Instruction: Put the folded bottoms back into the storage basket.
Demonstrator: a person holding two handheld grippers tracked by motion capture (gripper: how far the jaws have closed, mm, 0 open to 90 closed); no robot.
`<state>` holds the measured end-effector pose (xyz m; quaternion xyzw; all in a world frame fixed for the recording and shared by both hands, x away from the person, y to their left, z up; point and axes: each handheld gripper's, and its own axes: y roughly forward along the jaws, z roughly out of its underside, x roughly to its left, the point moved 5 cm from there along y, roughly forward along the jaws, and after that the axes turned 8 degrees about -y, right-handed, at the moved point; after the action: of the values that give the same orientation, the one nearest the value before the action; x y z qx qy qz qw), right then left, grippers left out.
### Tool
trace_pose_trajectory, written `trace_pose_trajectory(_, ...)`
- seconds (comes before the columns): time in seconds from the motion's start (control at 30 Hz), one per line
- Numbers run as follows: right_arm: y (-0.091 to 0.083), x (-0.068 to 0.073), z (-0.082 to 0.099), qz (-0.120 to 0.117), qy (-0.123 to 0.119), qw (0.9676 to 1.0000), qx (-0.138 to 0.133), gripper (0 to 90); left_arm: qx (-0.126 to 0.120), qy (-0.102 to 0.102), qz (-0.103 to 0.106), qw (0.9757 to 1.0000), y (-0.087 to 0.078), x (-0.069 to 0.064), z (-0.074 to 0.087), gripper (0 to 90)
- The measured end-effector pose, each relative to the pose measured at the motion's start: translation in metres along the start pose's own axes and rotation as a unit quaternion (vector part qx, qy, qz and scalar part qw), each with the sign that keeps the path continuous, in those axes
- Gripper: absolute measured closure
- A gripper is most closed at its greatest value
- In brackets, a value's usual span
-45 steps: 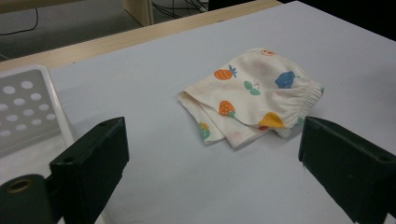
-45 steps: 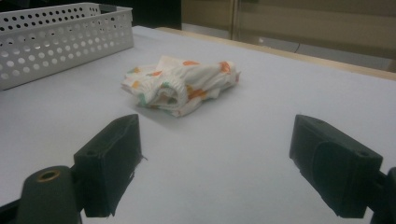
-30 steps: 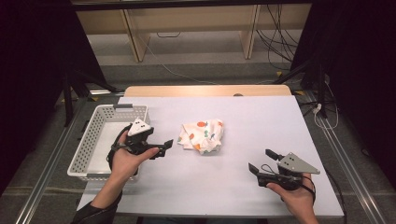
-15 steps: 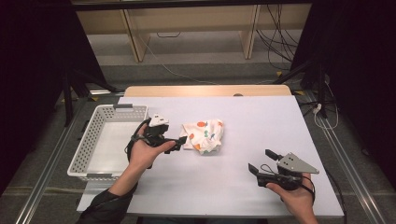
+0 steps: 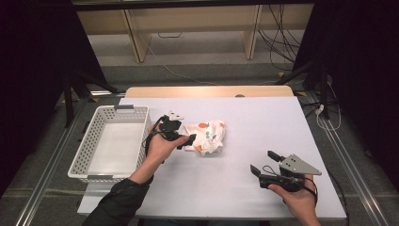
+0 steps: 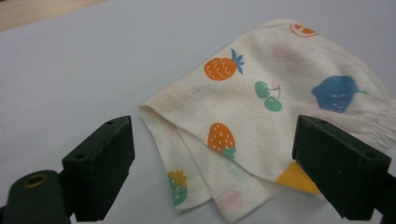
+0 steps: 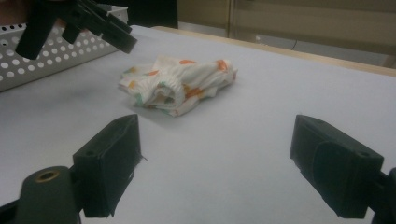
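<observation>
While your left gripper hovers at the near corner of the fruit-print cloth, its jaws stand wide apart with that folded corner lying between them, seemingly not yet touched. Just behind that gripper sits the white basket. Your right gripper rests well apart from the cloth, jaws spread and holding nothing, pointing toward it.

soft printed cloth, perforated plastic basket
</observation>
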<state>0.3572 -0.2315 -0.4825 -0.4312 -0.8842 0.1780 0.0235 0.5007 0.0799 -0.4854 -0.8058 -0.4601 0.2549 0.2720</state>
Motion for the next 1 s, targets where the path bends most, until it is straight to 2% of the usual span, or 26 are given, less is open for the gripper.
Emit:
trace_pose_trajectory(0.1,0.001,0.0,0.001,0.0,0.002,1.0,0.0,17.1,0.014,-0.005,0.0,0.9999,0.015,-0.001,0.001,12.6)
trace_pose_trajectory(0.17,0.0,0.0,0.002,-0.001,0.0,1.0,0.007,17.1,0.021,-0.005,-0.01,0.9997,0.024,-0.001,0.001,11.9)
trace_pose_trajectory(0.3,0.0,-0.001,0.001,0.003,0.001,1.0,0.001,17.1,0.037,-0.022,-0.038,0.9983,0.04,0.005,0.002,11.3)
trace_pose_trajectory(0.43,-0.001,-0.003,0.001,0.005,0.003,1.0,0.0,17.1,0.041,-0.04,-0.041,0.9975,0.05,0.007,0.002,11.1)
trace_pose_trajectory(0.6,0.0,-0.002,0.001,0.006,0.003,1.0,0.0,17.3,0.044,-0.041,-0.047,0.9971,0.058,0.006,0.005,11.6)
trace_pose_trajectory(0.73,0.0,-0.002,0.002,0.005,0.002,1.0,0.002,17.3,0.036,-0.027,-0.046,0.9979,0.059,0.005,0.005,14.5)
trace_pose_trajectory(0.83,0.001,-0.003,0.003,0.006,0.001,1.0,0.006,17.4,0.023,-0.024,-0.04,0.9987,0.061,-0.001,0.005,23.6)
trace_pose_trajectory(0.87,0.001,-0.003,0.003,0.006,0.001,1.0,0.006,17.4,0.019,-0.02,-0.04,0.9988,0.061,-0.003,0.005,23.6)
trace_pose_trajectory(0.9,0.001,-0.003,0.002,0.007,0.003,1.0,0.003,17.4,0.018,-0.019,-0.037,0.999,0.061,-0.005,0.004,32.5)
trace_pose_trajectory(0.93,0.001,-0.003,0.002,0.007,0.003,1.0,0.003,17.4,0.019,-0.018,-0.032,0.9992,0.06,-0.008,0.004,32.5)
trace_pose_trajectory(0.97,0.001,-0.003,0.002,0.007,0.004,1.0,0.003,17.5,0.018,-0.017,-0.026,0.9994,0.06,-0.011,0.003,47.9)
trace_pose_trajectory(1.0,0.001,-0.003,0.002,0.007,0.004,1.0,0.003,17.5,0.02,-0.015,-0.021,0.9995,0.059,-0.014,0.003,47.9)
